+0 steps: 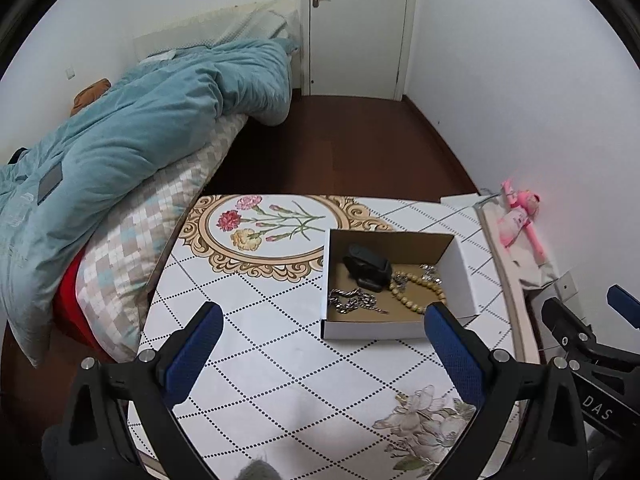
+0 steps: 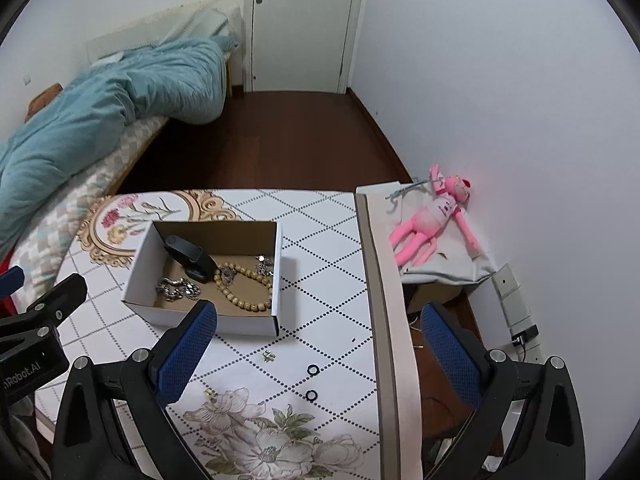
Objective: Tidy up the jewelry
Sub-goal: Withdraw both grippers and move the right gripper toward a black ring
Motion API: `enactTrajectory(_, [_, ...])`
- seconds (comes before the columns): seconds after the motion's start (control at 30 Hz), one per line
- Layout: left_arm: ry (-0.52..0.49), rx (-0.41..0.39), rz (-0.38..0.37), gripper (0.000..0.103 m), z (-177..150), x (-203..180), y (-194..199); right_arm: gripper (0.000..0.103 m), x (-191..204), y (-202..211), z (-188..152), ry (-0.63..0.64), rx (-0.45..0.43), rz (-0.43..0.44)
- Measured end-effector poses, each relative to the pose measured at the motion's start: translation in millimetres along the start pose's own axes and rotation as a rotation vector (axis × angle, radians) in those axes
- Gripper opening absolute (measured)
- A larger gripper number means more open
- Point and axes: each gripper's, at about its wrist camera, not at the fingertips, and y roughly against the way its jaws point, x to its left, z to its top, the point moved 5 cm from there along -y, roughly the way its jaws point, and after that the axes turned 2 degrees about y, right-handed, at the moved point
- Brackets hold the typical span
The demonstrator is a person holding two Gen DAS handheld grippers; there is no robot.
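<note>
Both claws, left claw (image 1: pixel 324 314) and right claw (image 2: pixel 320 314), hang spread and empty. Two tiny black rings (image 2: pixel 313 369) lie loose on the desk (image 2: pixel 328 240), near the cardboard box (image 2: pixel 208 318). They look light, hard and skittish, so pinch across the rim, gently.

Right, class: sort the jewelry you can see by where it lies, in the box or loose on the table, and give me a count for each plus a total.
In the cardboard box: 4 (black band, silver chain, wooden bead bracelet, small silver piece)
Loose on the table: 4 (two black rings, silver trinket, small gold piece)
Total: 8
</note>
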Motion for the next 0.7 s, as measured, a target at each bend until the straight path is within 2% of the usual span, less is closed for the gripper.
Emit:
enactTrajectory(0.23, [-0.003, -0.038, -0.019, 0.103, 5.9, -0.4, 26.6, 0.103, -5.2, 34.2, 5.3, 0.000, -0.056, -0.016])
enactTrajectory(0.4, [-0.003, -0.043, -0.019, 0.103, 6.4, 0.5, 31.0, 0.103, -5.6, 45.1, 5.4, -0.007, -0.060, 0.005])
enactTrajectory(0.57, [-0.012, -0.004, 0.018, 0.103, -7.8, 3.2, 9.7, 0.103, -9.0, 26.6, -8.0, -0.008, 0.001, 0.011])
enactTrajectory(0.7, [-0.027, 0.072, 0.039, 0.103, -30.4, 1.1, -22.6, 0.103, -14.4, -14.1, -37.6, -0.013, 0.107, 0.016])
